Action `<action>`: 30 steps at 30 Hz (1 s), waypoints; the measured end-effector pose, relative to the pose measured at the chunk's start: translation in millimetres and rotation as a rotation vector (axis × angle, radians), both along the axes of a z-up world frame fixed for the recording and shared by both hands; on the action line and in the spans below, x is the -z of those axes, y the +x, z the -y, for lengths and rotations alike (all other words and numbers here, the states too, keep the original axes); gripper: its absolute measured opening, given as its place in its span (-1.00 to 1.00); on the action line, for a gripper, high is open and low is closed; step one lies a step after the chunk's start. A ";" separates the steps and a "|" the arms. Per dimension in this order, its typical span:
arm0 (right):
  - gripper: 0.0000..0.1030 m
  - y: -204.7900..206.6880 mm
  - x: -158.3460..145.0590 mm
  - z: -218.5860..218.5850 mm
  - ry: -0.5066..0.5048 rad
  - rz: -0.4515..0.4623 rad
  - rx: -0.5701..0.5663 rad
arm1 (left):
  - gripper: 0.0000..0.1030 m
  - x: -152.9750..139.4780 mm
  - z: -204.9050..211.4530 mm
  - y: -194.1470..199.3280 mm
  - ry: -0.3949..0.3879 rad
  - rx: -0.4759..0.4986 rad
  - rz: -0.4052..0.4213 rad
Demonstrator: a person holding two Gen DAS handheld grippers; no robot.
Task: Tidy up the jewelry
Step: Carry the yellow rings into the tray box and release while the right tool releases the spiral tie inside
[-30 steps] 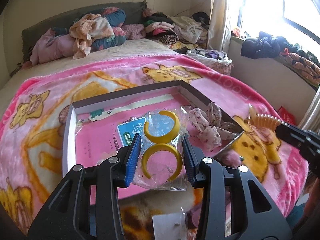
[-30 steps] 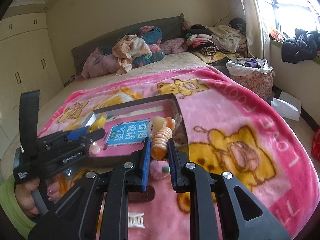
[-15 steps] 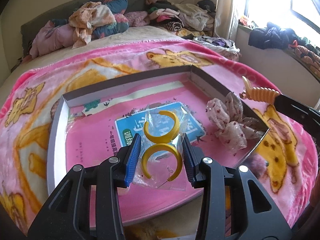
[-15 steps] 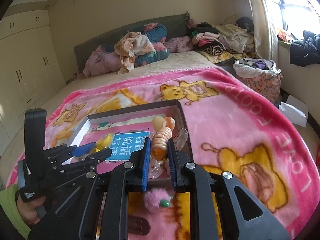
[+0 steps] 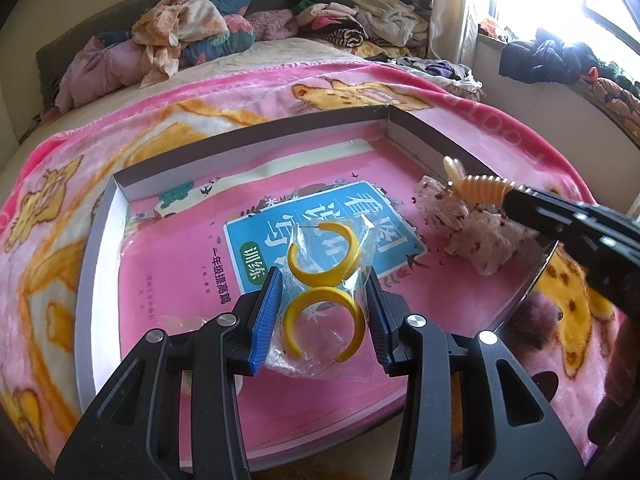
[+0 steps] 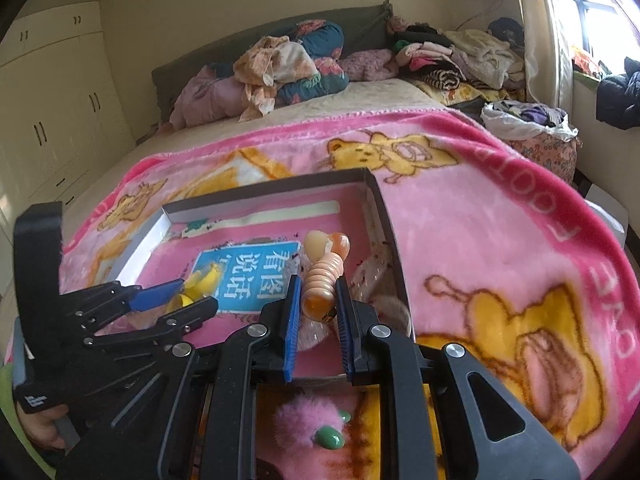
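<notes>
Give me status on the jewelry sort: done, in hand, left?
Done: spotted fabric scrunchie lies in the box. In hand: left gripper holds bagged yellow hoop earrings, right gripper a peach ribbed hair clip, both over it. Left: pink fluffy piece on the blanket.

Support: bed [image 6: 384, 92] under a pink cartoon-bear blanket [image 6: 500, 208].
On blanket: shallow grey-walled box lid [image 5: 256, 136]; pink fluffy hair accessory with green beads [image 6: 312, 424] just beside its near edge.
Bed head: heaped clothes and bedding [image 6: 280, 64].
</notes>
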State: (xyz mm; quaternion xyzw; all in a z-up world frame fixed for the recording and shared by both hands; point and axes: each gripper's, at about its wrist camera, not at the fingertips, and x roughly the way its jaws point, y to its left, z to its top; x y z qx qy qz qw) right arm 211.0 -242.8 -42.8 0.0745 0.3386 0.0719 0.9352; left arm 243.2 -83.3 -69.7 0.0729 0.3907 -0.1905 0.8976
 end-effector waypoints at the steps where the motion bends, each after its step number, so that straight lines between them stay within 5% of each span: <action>1: -0.67 0.9 2.7 0.9 0.002 -0.007 0.003 | -0.36 0.1 -0.1 -0.1 0.001 -0.001 0.002; 15: -0.58 -4.7 10.2 4.7 0.022 -0.021 -0.003 | -0.35 1.0 -5.7 -1.0 -0.008 -0.023 0.007; 30: 0.17 -36.0 -8.2 6.1 0.037 0.033 0.027 | 0.23 -11.8 -12.4 -8.1 -0.034 -0.041 0.031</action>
